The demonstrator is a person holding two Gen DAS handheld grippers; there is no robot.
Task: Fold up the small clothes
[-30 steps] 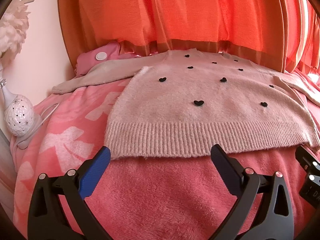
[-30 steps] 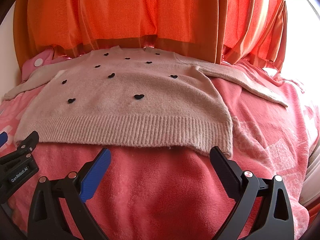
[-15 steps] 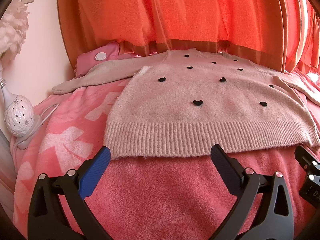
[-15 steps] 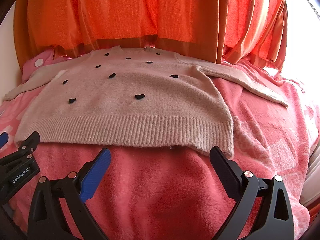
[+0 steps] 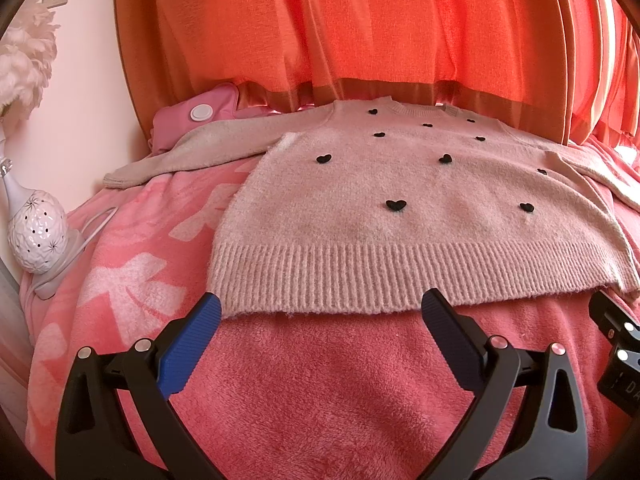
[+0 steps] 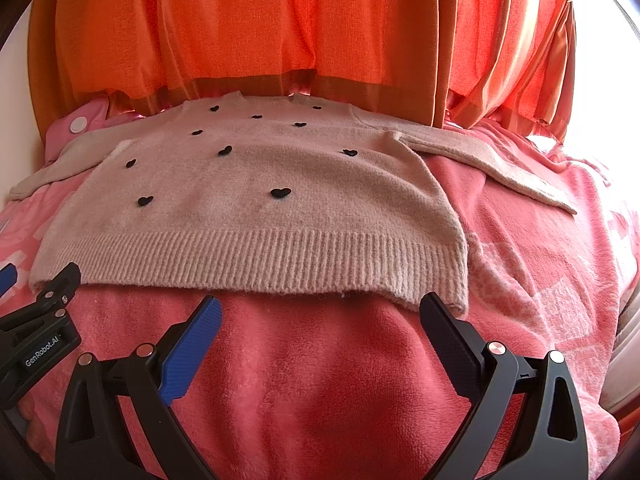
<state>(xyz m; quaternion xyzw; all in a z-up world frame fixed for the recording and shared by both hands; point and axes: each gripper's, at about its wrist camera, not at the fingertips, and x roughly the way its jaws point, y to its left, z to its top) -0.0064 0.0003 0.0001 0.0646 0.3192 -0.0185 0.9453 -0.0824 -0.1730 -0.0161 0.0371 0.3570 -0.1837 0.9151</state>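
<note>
A small pale pink knitted sweater (image 5: 400, 216) with black hearts lies flat, front up, on a pink fleece blanket (image 5: 320, 380). Its ribbed hem faces me and both sleeves are spread out sideways. It also shows in the right wrist view (image 6: 260, 208). My left gripper (image 5: 320, 312) is open and empty, hovering just in front of the hem's left half. My right gripper (image 6: 320, 312) is open and empty, just in front of the hem's right half, its right finger near the hem's right corner. Each gripper's side shows at the edge of the other's view.
Orange curtains (image 5: 360, 32) hang right behind the sweater. A white lamp (image 5: 36, 236) with a cable stands at the bed's left edge by the wall. A pink pillow with a white button (image 5: 200, 112) lies at the back left. The blanket (image 6: 540, 280) extends to the right.
Both grippers have crept slightly toward the sweater's hem. The sweater has not moved and both grippers stay open.
</note>
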